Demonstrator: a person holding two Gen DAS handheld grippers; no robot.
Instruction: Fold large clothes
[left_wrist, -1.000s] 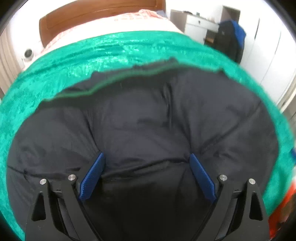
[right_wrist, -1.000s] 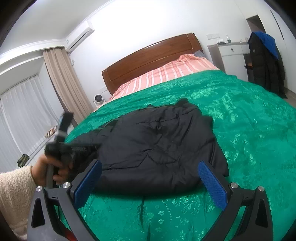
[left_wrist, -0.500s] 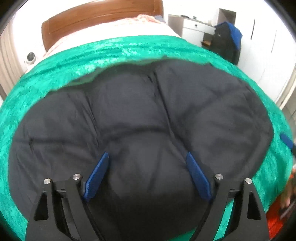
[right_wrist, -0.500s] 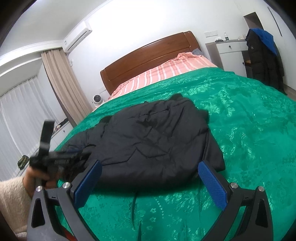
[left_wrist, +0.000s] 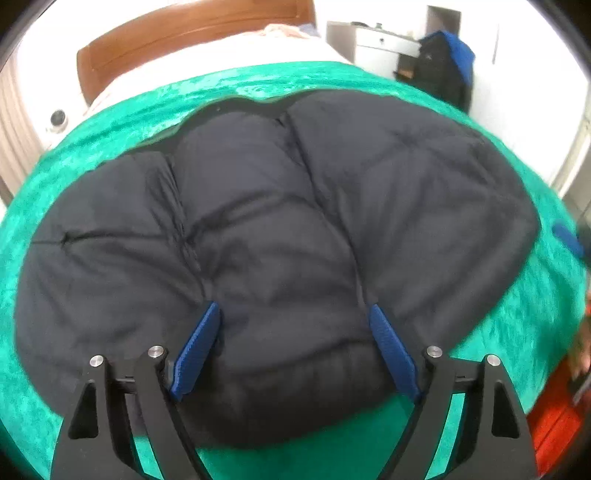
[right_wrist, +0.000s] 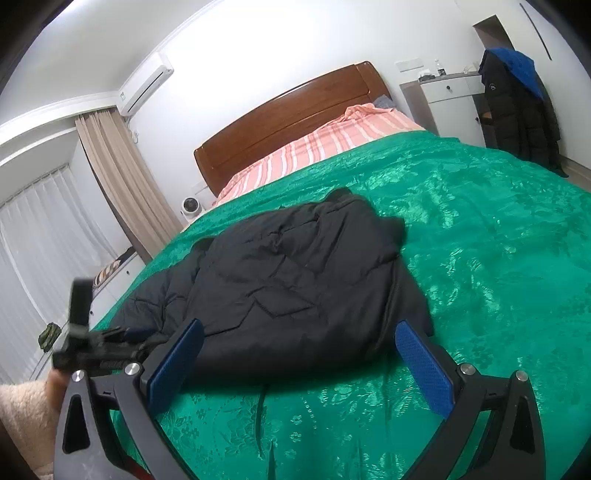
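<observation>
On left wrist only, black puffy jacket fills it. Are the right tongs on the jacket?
Observer: No. The right tongs are open, short of the black puffy jacket, over the green patterned bedspread.
Operator: Do my left tongs show from there?
Observer: Yes, the left tongs sit low at the jacket's near left edge.
Operator: Any other clothes nearby?
Observer: A dark coat with a blue hood hangs by the white cabinet.
</observation>
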